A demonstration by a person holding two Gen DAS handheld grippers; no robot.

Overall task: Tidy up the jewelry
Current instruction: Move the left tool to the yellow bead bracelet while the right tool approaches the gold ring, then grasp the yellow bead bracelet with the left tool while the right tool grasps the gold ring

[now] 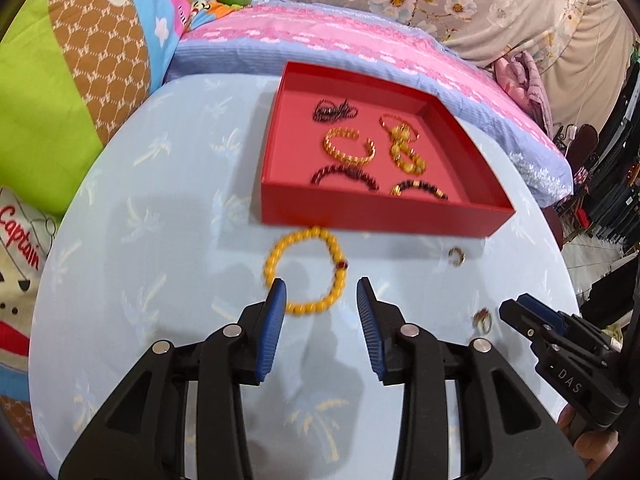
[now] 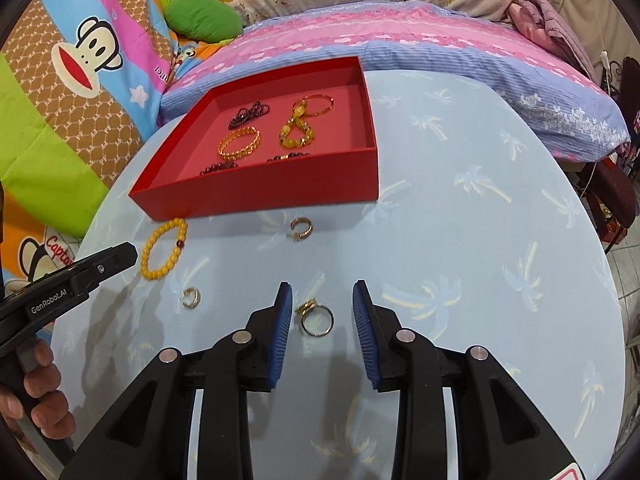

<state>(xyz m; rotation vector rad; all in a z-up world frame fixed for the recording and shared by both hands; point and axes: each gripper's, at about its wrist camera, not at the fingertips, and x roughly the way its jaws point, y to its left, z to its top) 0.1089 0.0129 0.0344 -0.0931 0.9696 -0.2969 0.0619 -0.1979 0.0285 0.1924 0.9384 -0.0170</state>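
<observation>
Both tools part open, holding nothing: left tool (image 1: 321,294) over the near arc of the yellow bead bracelet (image 1: 304,270), right tool (image 2: 322,298) straddling a gold ring (image 2: 316,318), apparently untouched, on the counter (image 2: 460,240) near the red tray (image 2: 260,188).

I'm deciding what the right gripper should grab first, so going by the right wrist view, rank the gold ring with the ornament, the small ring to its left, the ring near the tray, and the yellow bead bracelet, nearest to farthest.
1. Gold ring with ornament: between the open right gripper's fingers.
2. Small ring: to the left.
3. Ring near the red tray: ahead.
4. Yellow bead bracelet: far left, by the tray's front wall.
</observation>
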